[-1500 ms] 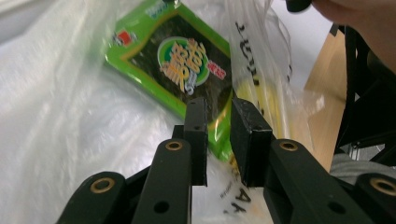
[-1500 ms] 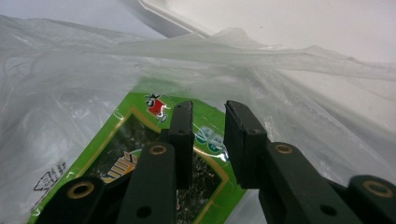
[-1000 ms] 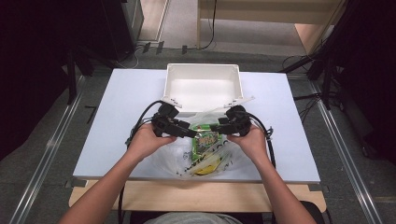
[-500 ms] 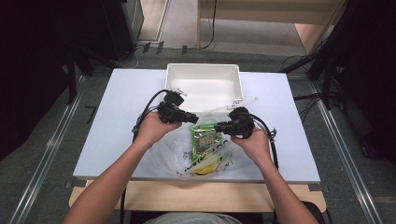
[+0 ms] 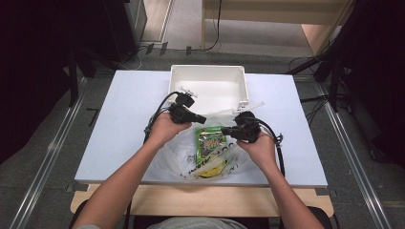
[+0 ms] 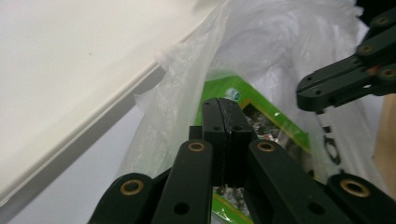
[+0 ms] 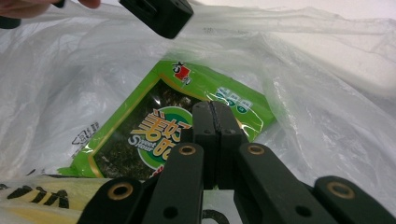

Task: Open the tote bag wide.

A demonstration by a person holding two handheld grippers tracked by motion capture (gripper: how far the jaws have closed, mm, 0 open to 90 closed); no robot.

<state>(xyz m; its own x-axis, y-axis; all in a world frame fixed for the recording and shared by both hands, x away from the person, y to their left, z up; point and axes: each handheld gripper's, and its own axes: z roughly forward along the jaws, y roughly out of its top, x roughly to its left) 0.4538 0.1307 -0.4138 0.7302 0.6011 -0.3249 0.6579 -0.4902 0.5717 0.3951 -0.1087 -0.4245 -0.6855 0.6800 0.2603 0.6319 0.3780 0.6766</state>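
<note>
Clear, thin plastic — a bag (image 5: 210, 152) — lies crumpled on the near middle of the pale table (image 5: 119, 124), right in front of the person. Inside it is a green snack pack (image 5: 210, 143) lying flat, and a yellow pack (image 5: 212, 169) sits below it, closer to the person. Just behind the bag stands a white tub (image 5: 210, 88).

The left gripper (image 5: 199, 118) is at the bag's far left edge, near the tub's front wall. Its jaws have just been closing and now sit pressed flat together. In the left gripper view the tips (image 6: 225, 112) meet in front of the green pack, with the bag's thin film beside them. I cannot tell if any film is pinched between them.

The right gripper (image 5: 225, 131) is at the bag's right side, pointing left toward the other one. Its jaws have just been closing too, and they are tight together now. In the right gripper view the tips (image 7: 212, 112) are over the green pack's top corner, with the plastic stretched around them — whether they have caught the film I cannot tell.

The two grippers face each other across the bag's mouth, near but apart.
</note>
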